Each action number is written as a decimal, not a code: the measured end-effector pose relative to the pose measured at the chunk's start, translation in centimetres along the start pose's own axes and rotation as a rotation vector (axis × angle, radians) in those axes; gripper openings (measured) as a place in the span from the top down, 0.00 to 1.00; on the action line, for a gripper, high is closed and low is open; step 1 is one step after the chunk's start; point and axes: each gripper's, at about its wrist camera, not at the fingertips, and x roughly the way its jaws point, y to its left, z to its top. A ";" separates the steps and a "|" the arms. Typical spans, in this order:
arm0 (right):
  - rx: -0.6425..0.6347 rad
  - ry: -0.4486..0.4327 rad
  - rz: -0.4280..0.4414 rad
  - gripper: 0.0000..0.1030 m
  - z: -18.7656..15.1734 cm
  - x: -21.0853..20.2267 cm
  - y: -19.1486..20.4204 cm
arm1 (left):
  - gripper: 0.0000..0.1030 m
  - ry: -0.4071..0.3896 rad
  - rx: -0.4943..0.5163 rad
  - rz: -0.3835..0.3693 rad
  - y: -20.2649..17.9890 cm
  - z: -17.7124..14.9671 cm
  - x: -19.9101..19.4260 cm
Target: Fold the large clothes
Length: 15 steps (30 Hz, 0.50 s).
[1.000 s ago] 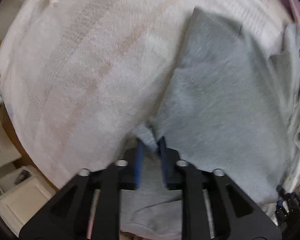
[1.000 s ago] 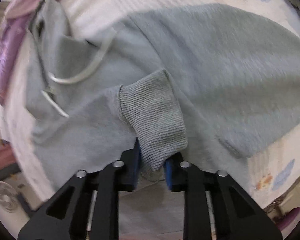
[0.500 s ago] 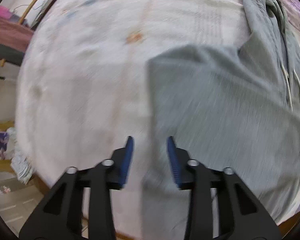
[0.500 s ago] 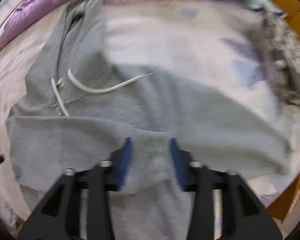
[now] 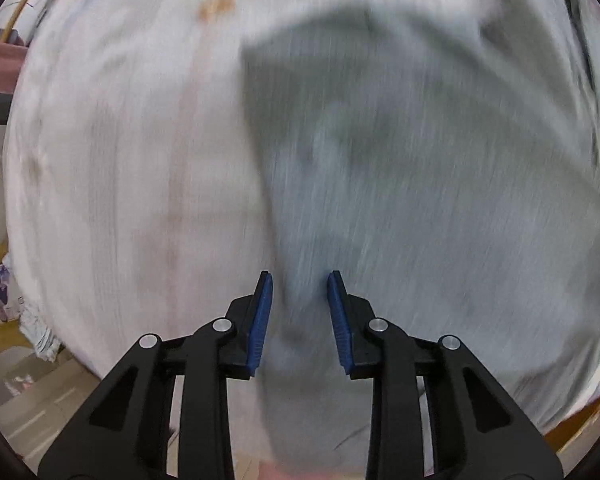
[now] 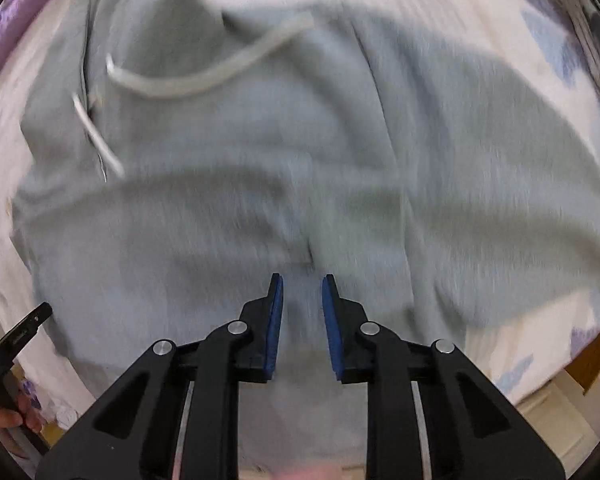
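Bedsheet (image 5: 112, 184), pale and faintly patterned, spread as the work surface across the whole bed, wide enough to take a large garment laid flat. Grey hoodie (image 6: 260, 184) lying on that sheet, body down and mostly smoothed, hood end toward the far side, hem edge nearest the cameras; seen from the left wrist, filling the right half of the sheet with one long straight edge running away from the fingers, probably a side already turned in to narrow the shape. Purple bedding (image 6: 4, 28) bunched at the far left corner beyond the hoodie, out of the folding area. White drawstring (image 6: 204, 76) curling loose across the hoodie's chest below the hood, a second cord end (image 6: 96, 136) lying to its left, likely to need tucking before the final fold. Left gripper (image 5: 299, 284) hovering over the hoodie's near left edge, blue pads parted wide, nothing between them, apparently poised low for a fresh grab at that edge. Right gripper (image 6: 302, 286) over the hoodie's near middle, pads apart by a moderate gap, likewise holding nothing, cloth only visible beneath. Heavy motion blur in both views, so finer creases impossible to read.
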 end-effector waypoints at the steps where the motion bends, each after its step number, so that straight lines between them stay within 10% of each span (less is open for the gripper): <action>1: 0.004 0.006 0.002 0.82 -0.4 1.2 -0.3 | 0.69 0.013 0.001 -0.004 0.1 -0.6 0.9; 10: 0.027 0.015 0.052 0.74 0.6 -0.2 -0.6 | 0.29 -0.025 0.000 0.071 0.1 -1.1 1.3; 12: 0.046 0.014 0.075 0.28 0.3 -1.2 -0.6 | 0.23 -0.030 -0.006 0.052 2.0 -1.2 1.4; 15: 0.050 -0.067 0.062 0.13 0.2 -4.4 -0.9 | 0.18 -0.043 0.000 0.035 2.9 -2.7 -0.6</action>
